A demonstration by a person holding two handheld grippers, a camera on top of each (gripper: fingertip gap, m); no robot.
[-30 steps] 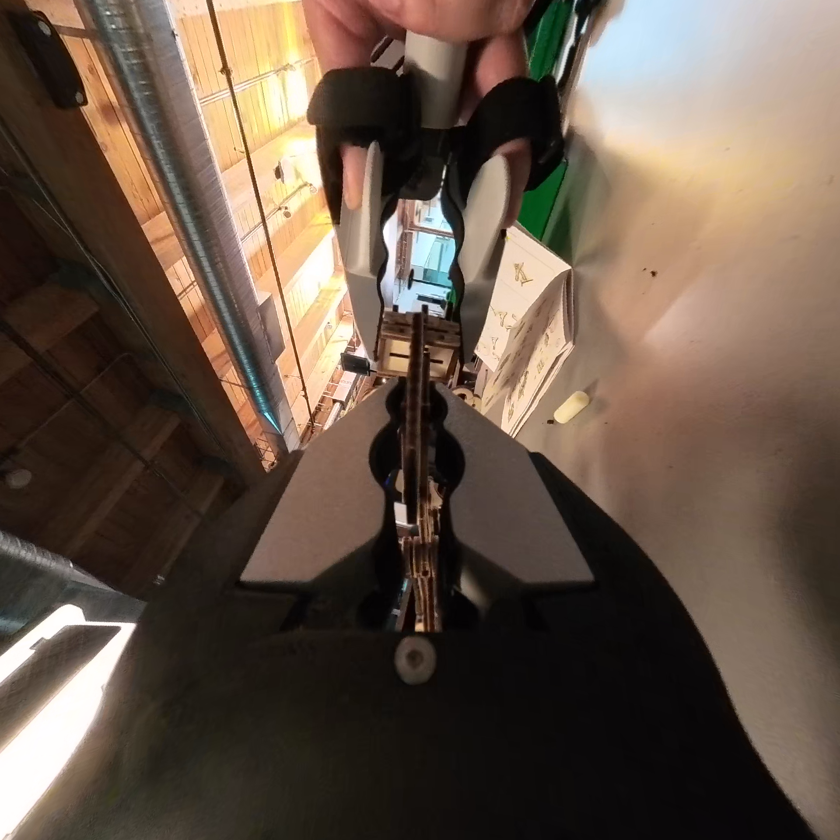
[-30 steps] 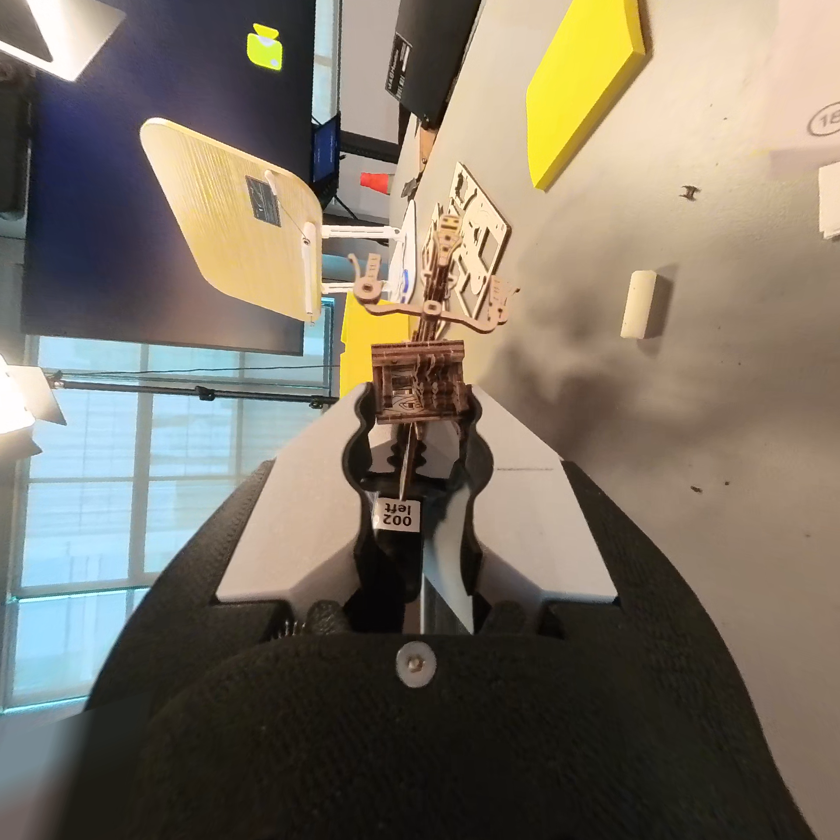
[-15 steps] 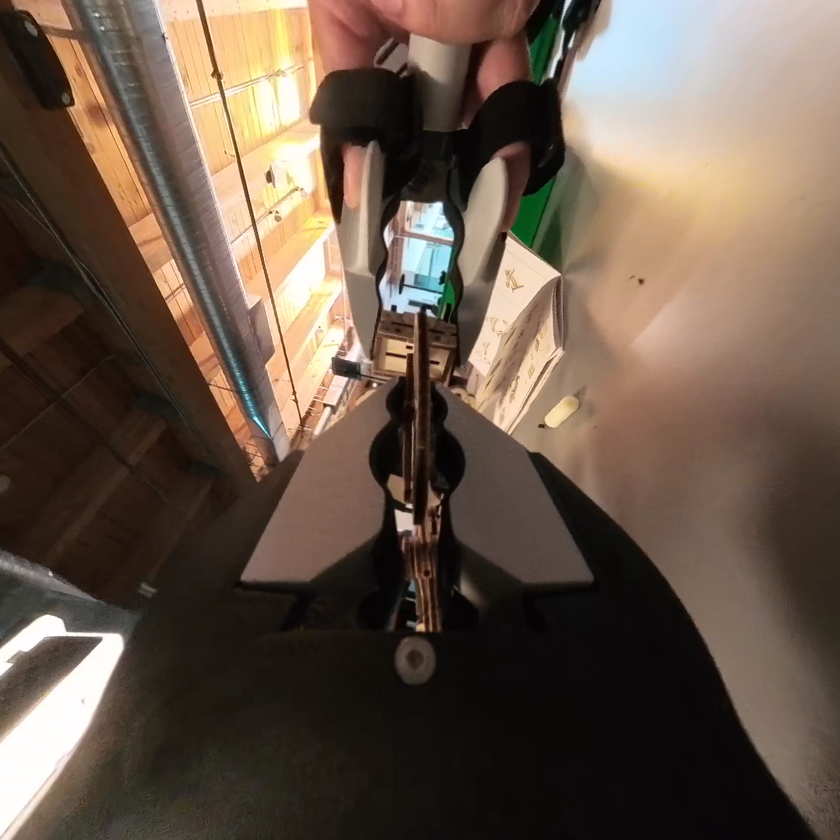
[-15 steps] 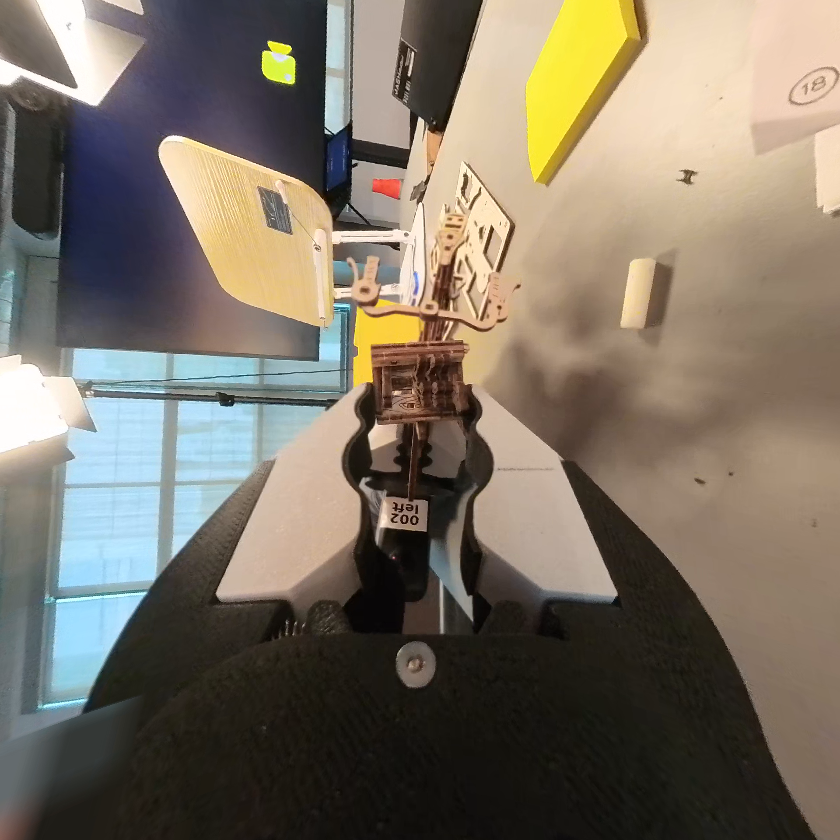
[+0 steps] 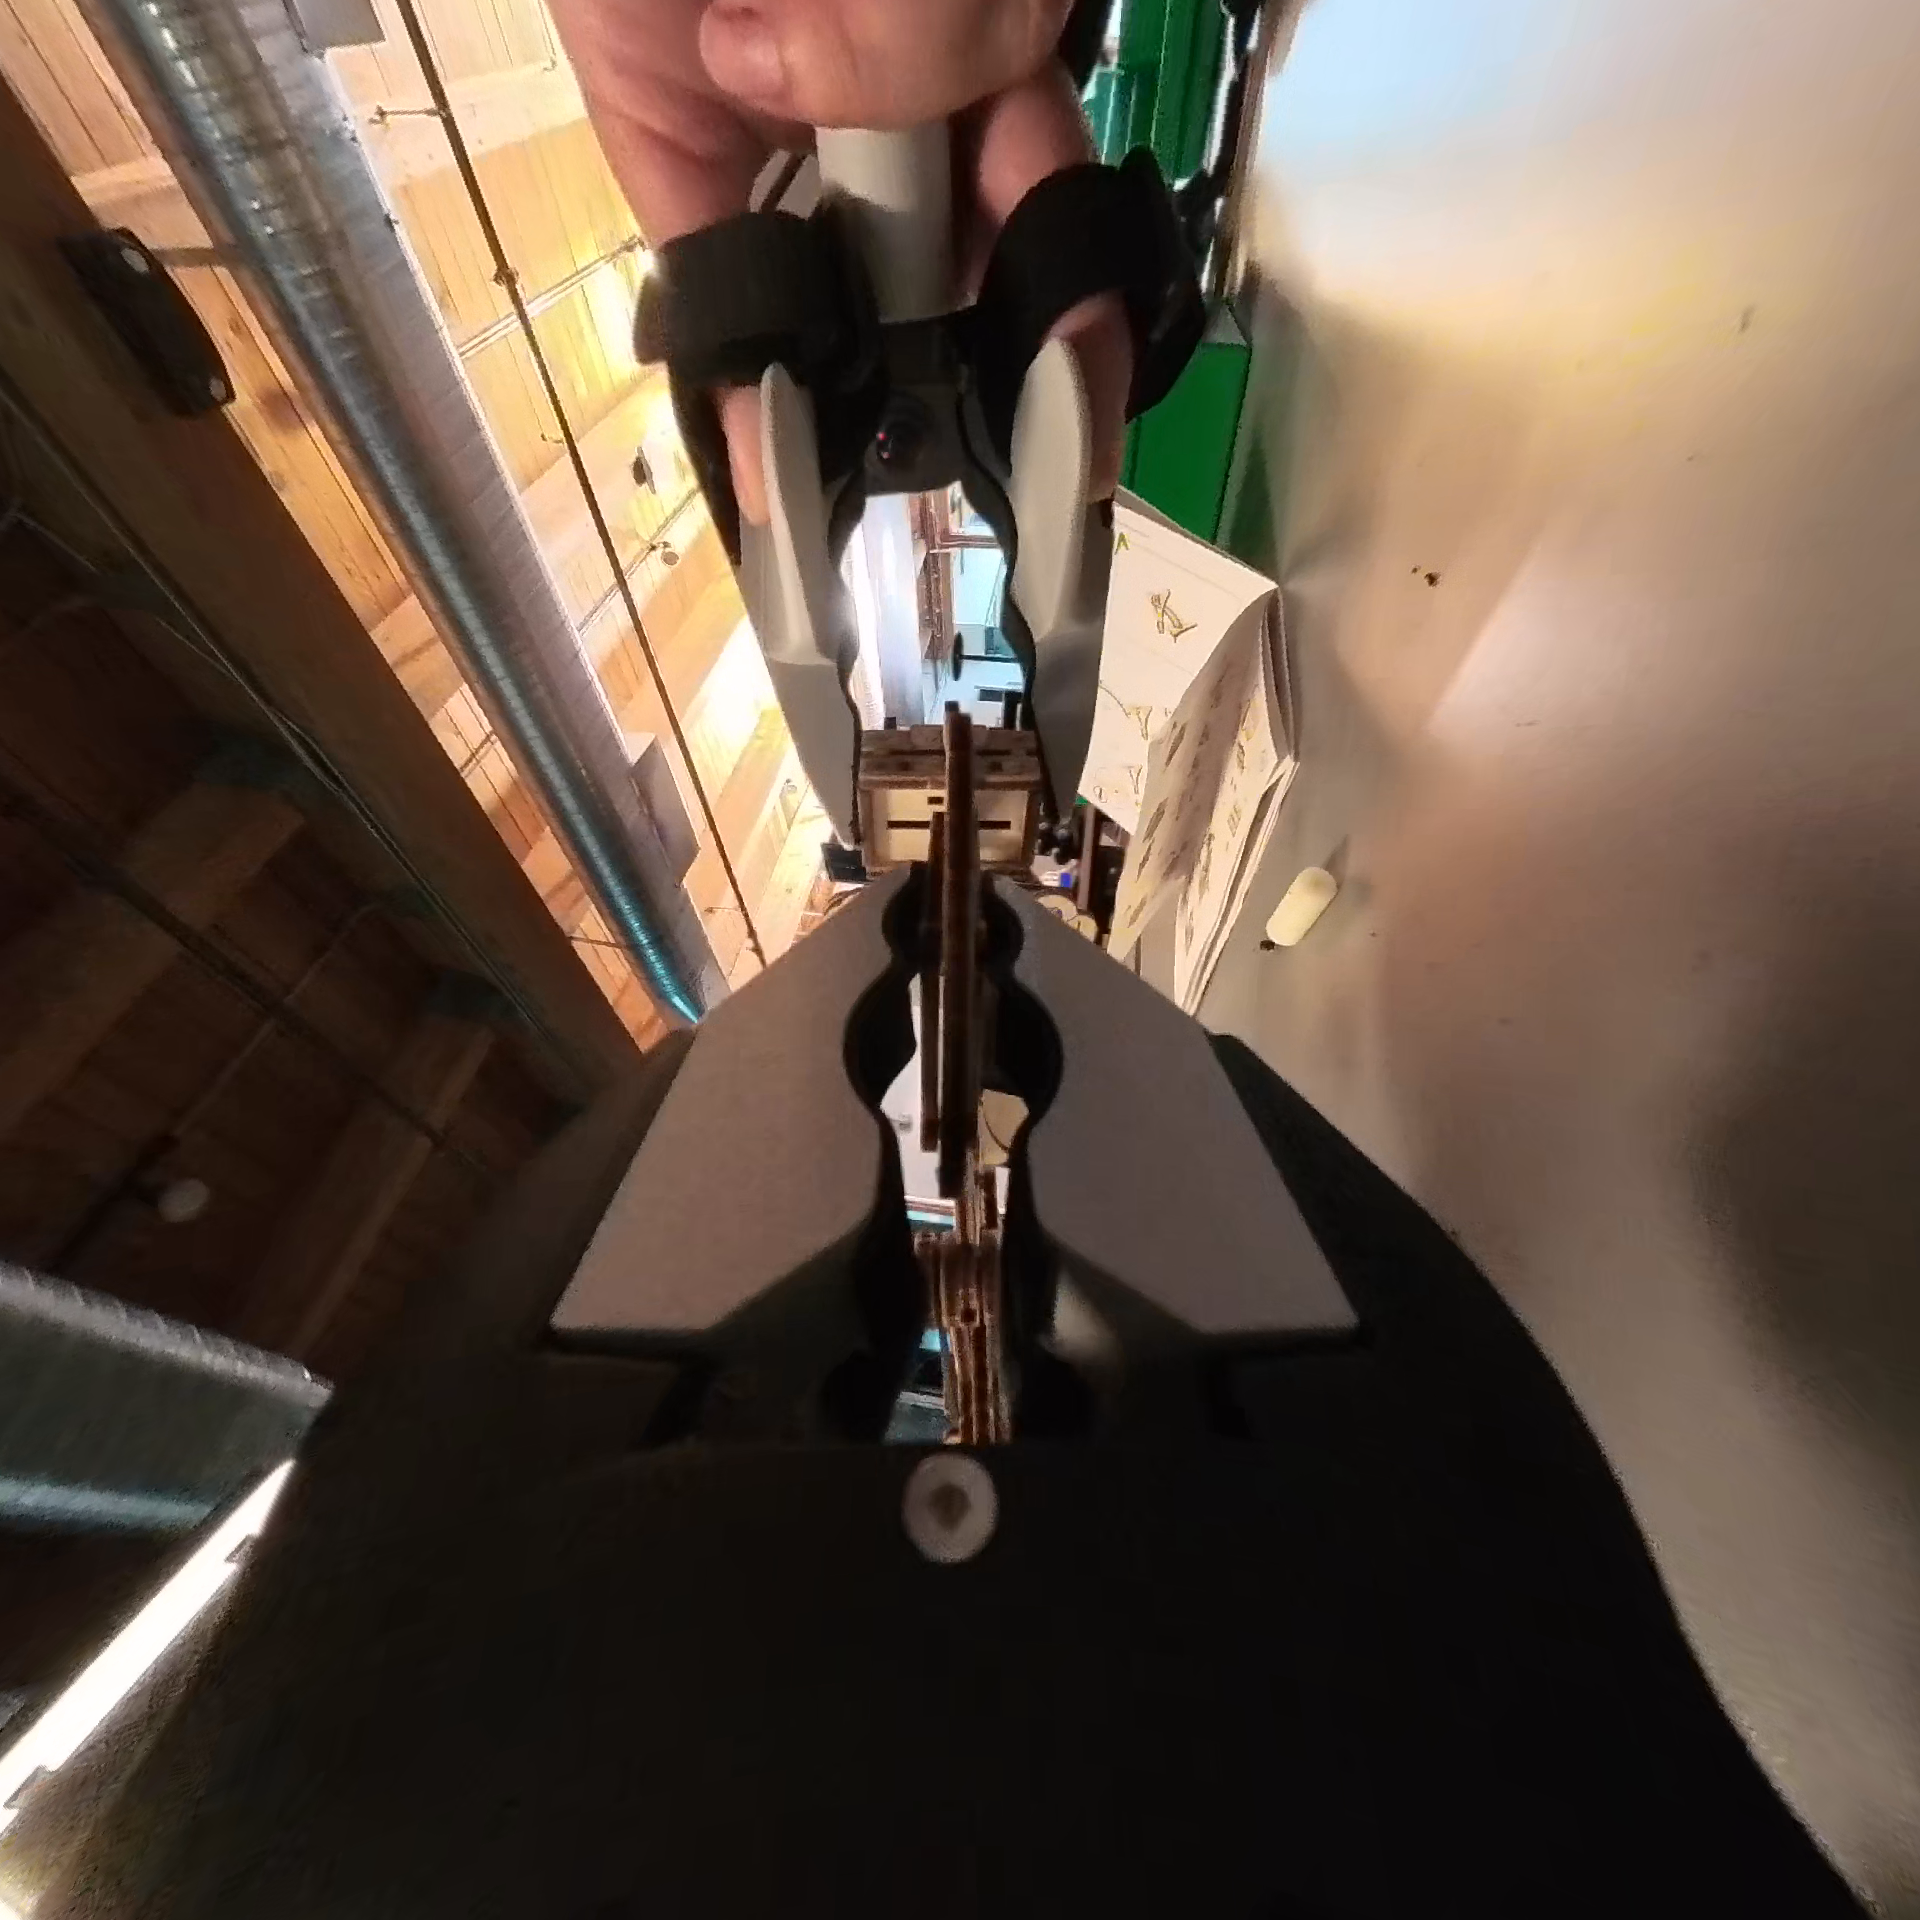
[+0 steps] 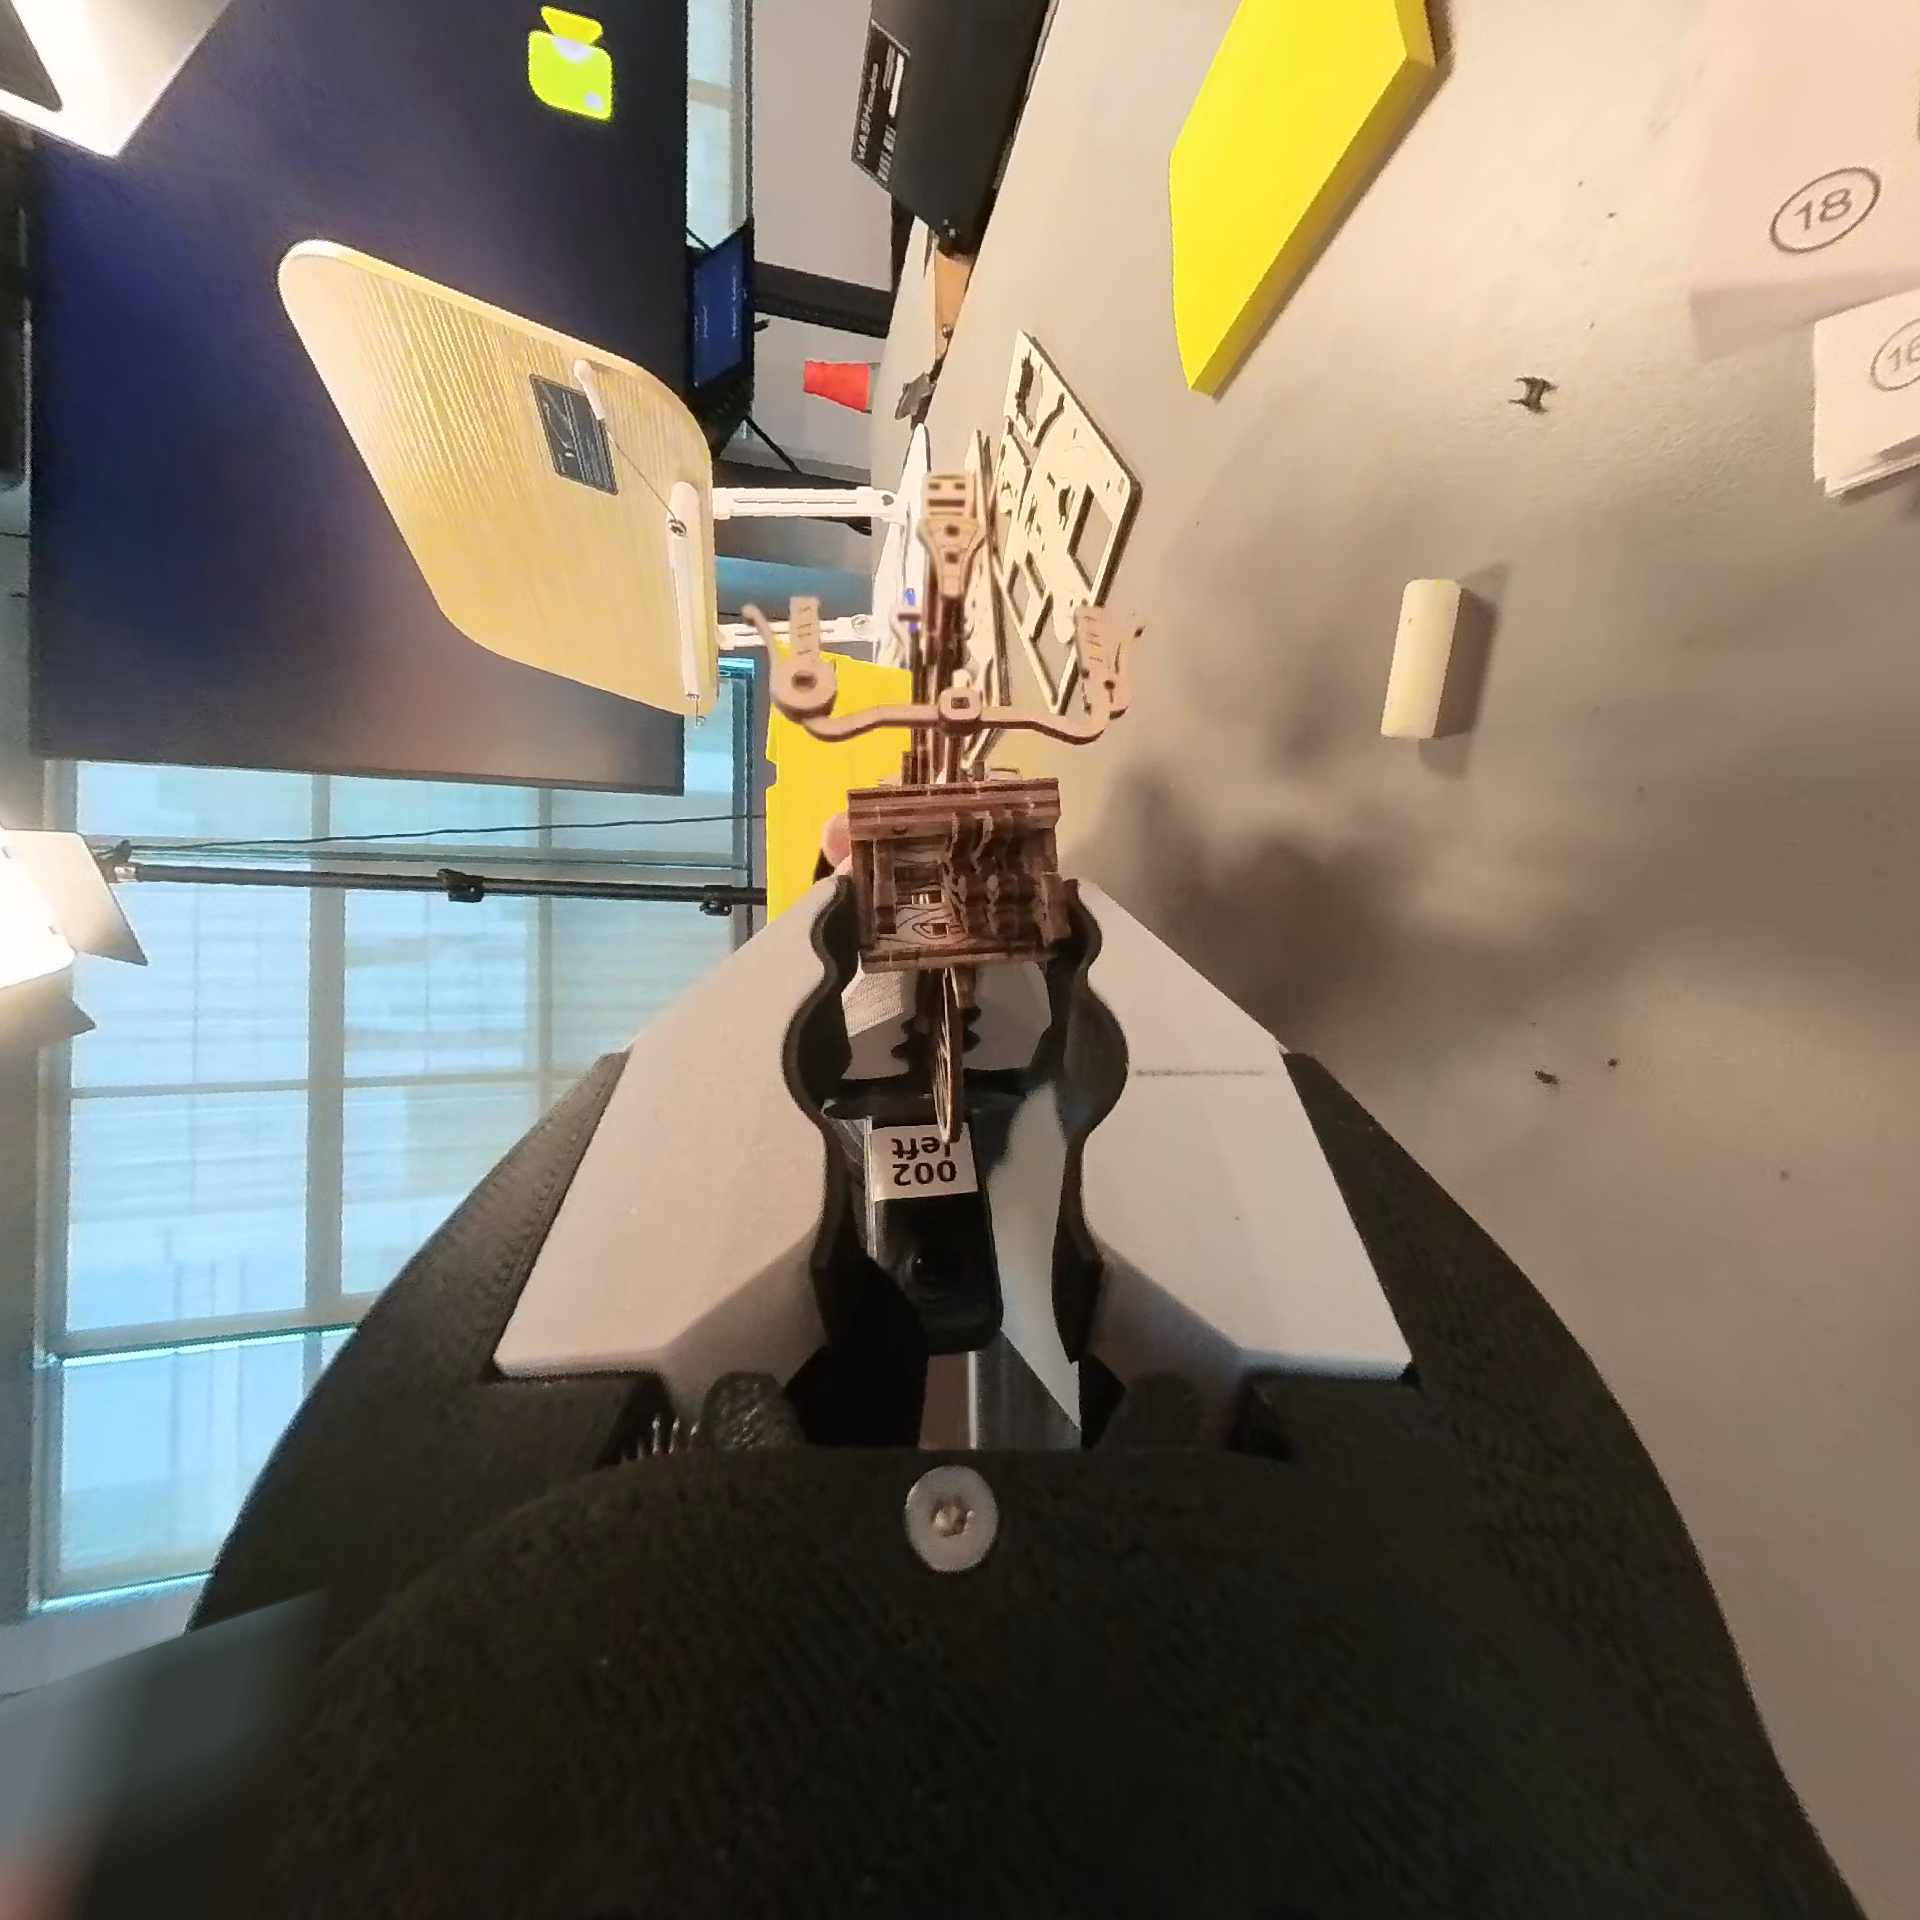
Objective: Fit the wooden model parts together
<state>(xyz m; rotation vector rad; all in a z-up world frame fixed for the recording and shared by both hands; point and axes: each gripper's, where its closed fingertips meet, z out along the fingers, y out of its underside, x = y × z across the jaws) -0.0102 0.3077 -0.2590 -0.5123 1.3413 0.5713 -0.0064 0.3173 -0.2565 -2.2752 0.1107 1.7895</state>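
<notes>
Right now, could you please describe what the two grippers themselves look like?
Both match: the left gripper and right gripper have a textured black body, pale grey wedge fingers with wavy black inner edges, and a silver screw. The left carries a small white label.

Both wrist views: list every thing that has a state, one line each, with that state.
Left gripper: shut on the flat wooden strip, held edge-on.
Right gripper: shut on the wooden block assembly.
Wooden parts sheet: flat on the table, pieces punched out.
Instruction booklet: open.
</notes>
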